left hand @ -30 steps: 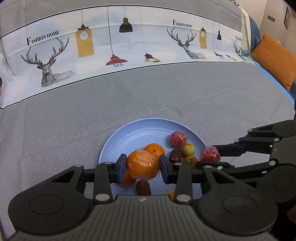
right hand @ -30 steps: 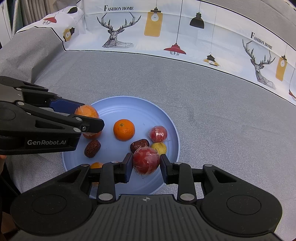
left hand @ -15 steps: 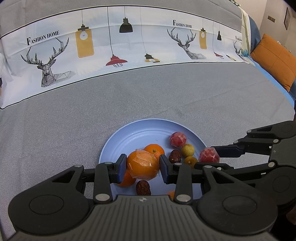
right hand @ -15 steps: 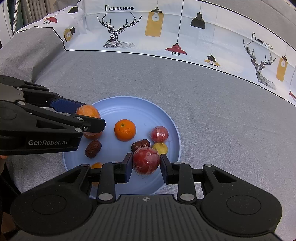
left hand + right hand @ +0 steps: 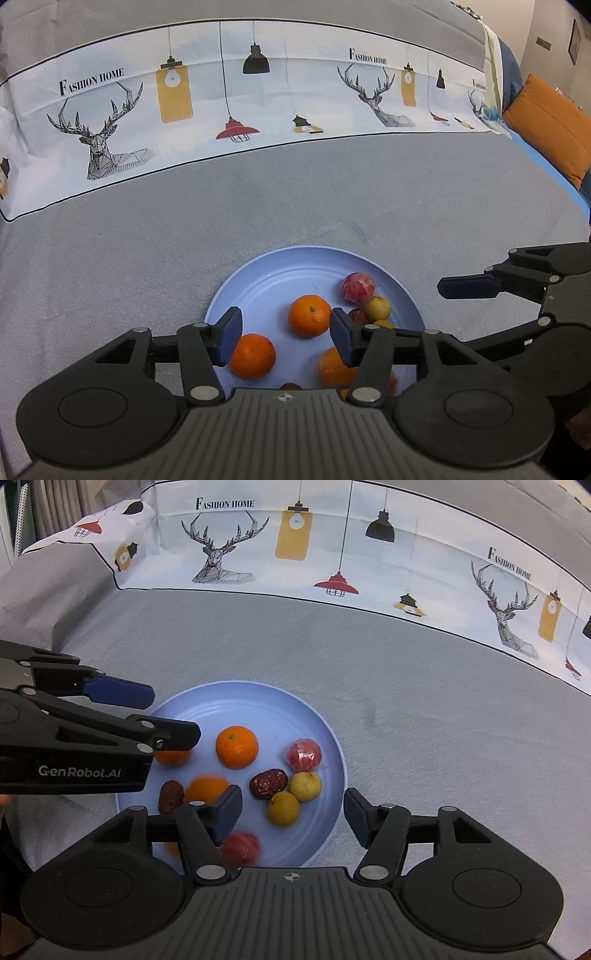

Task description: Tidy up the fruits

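Fingers (image 5: 231, 334) of both your grippers spread wide, gripping nothing
Oranges (image 5: 236, 746), red fruits (image 5: 304, 754) and dates (image 5: 268, 782) lie loose on the blue plate (image 5: 255, 698)

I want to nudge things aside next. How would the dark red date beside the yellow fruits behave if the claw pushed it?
The date looks oblong and wrinkled, so it would probably slide or wobble rather than roll freely. It seems small and likely light. It appears to touch a yellow fruit on the blue plate, so a push would probably shift that too.
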The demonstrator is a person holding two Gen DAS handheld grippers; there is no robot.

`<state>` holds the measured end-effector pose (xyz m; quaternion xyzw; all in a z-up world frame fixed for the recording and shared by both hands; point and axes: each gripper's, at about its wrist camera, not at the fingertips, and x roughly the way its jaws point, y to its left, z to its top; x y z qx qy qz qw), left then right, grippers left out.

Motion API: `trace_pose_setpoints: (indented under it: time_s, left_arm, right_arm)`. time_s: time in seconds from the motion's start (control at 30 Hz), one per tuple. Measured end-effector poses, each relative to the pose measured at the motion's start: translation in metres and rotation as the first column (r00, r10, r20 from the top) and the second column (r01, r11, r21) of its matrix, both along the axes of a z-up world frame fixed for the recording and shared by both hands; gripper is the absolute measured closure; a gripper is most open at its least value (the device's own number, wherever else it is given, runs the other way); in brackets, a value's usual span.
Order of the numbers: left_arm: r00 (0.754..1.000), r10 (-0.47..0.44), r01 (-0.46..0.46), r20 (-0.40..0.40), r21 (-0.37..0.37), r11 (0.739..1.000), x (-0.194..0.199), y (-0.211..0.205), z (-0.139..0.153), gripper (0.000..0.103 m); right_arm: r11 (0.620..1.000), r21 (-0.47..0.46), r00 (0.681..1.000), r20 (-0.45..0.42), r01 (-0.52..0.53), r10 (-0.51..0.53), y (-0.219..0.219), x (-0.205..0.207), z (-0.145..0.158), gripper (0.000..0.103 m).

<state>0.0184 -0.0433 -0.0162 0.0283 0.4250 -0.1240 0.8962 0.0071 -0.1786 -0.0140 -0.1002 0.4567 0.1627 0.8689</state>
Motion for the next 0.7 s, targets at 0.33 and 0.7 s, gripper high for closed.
trace_pose_setpoints:
  time_s: [0.33,0.7]
  left_arm:
    - [1.0,0.021,-0.022,0.013,0.004,1.0,0.0009,0.0034,0.0014,0.034]
    - [0.999,0.036,-0.037,0.026,0.019,0.999,-0.0019,0.0049,0.0032,0.023]
  right_arm:
    - [0.999,0.005,0.999,0.015,0.036,-0.036,-0.0051,0.0033,0.0019,0.034]
    - [0.999,0.009,0.999,0.023,0.047,-0.047,-0.0075,0.004,0.0033,0.034]
